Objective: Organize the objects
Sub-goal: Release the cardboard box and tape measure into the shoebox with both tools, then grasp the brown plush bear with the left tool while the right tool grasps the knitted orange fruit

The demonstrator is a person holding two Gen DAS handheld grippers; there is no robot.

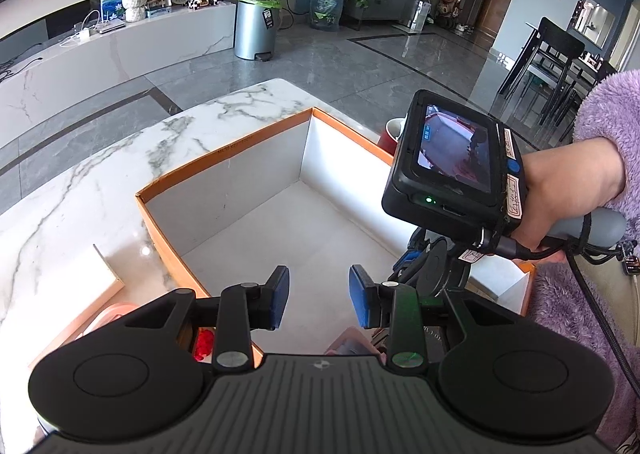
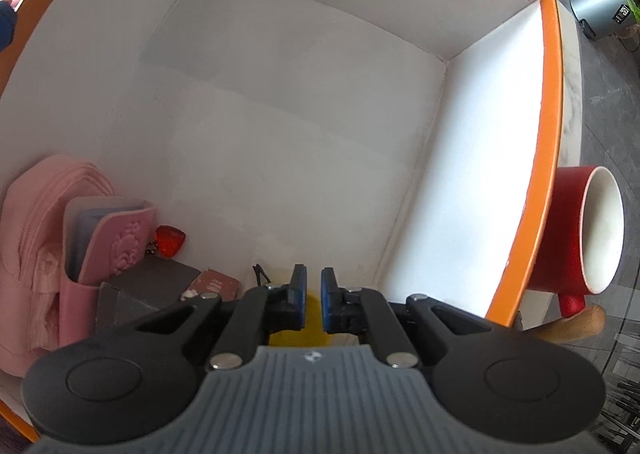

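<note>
table (image 1: 100,173): glossy white marble, grey veins
box (image 1: 224,157): matt card, orange outside, white inside
mug (image 2: 576,230): glazed ceramic, red outside, cream inside
pouch (image 2: 108,246): pink, embossed, perhaps soft leather
bin (image 1: 256,25): brushed metal
claw pads (image 1: 280,294): matt blue rubber
sleeve (image 1: 612,109): fluffy purple fleece
</note>
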